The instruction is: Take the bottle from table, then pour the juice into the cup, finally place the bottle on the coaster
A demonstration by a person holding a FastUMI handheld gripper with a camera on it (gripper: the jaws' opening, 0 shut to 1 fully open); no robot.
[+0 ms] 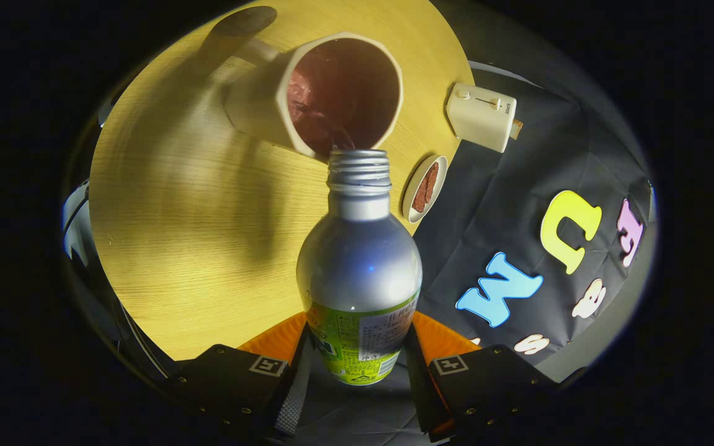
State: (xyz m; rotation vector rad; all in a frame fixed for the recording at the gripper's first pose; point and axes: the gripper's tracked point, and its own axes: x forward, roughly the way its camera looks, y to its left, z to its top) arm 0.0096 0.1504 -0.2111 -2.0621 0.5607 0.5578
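A round, pale wooden table [196, 235] is lying under warm light, its edge meeting the black cloth wall of the booth. Ahead of the fingers, a tall cream-coloured ceramic cup [313, 93] with a side handle is standing on the wood, its wide mouth facing the camera and showing a dark reddish inside. The silver aluminium bottle with a green and white label [360, 272] is sitting between the two fingers, uncapped, its threaded neck pointing at the near rim of the cup; a thin dark stream seems to be running from the neck into the cup. The black two-finger gripper [358, 365] is clenching the bottle's labelled lower body, one finger pressing on each side. An orange round coaster [276, 341] is peeking out behind the bottle, just above the fingers. Beyond the cup, near the table's edge, a small cream toaster [481, 116] is standing, and a small white oval dish holding something brown [425, 189] is lying beside the bottle's neck.
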